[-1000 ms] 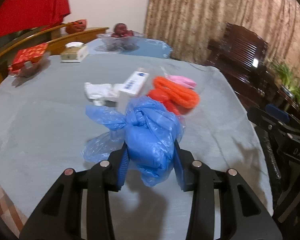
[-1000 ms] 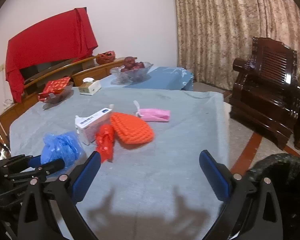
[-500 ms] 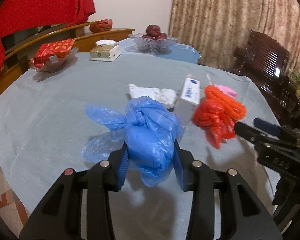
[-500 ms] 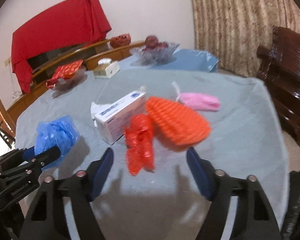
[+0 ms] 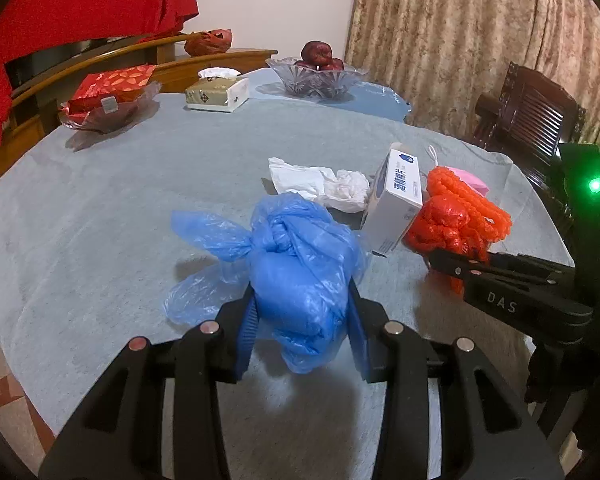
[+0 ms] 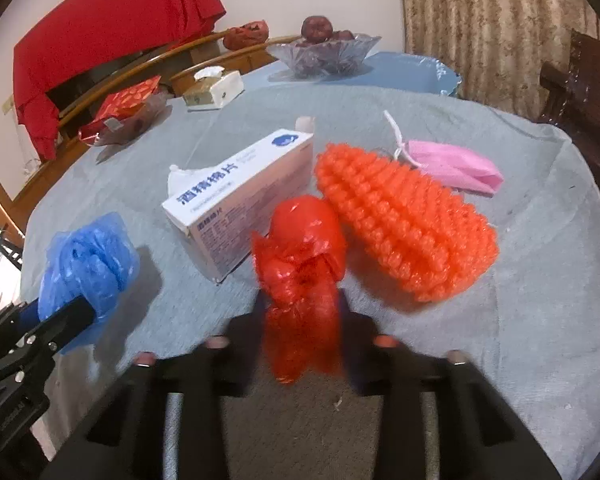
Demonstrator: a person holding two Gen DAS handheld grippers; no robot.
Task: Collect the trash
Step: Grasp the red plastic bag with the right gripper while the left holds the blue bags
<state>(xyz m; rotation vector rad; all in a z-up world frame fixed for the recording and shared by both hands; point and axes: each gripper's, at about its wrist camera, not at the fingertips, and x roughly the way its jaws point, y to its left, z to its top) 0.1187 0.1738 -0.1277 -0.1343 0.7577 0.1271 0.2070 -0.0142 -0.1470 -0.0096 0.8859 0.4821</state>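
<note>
On our left, the left gripper (image 5: 302, 320) clamps the knotted blue bag (image 5: 300, 272), hiding its sides. The right gripper (image 6: 300, 312), blurred, is closing around the red bag (image 6: 300, 256) on the table (image 5: 120, 200); earlier its jaws stood wide and empty.

Knotted blue bag (image 5: 300, 276) gripped; crumpled red bag (image 6: 300, 264) upright.

left tool (image 5: 302, 320): clamped, angled down | right tool (image 6: 300, 312): jaws closing

The right claw (image 5: 456, 264) arm reads "DAS"; the white box (image 6: 240, 196) reads "酒精棉片".
</note>
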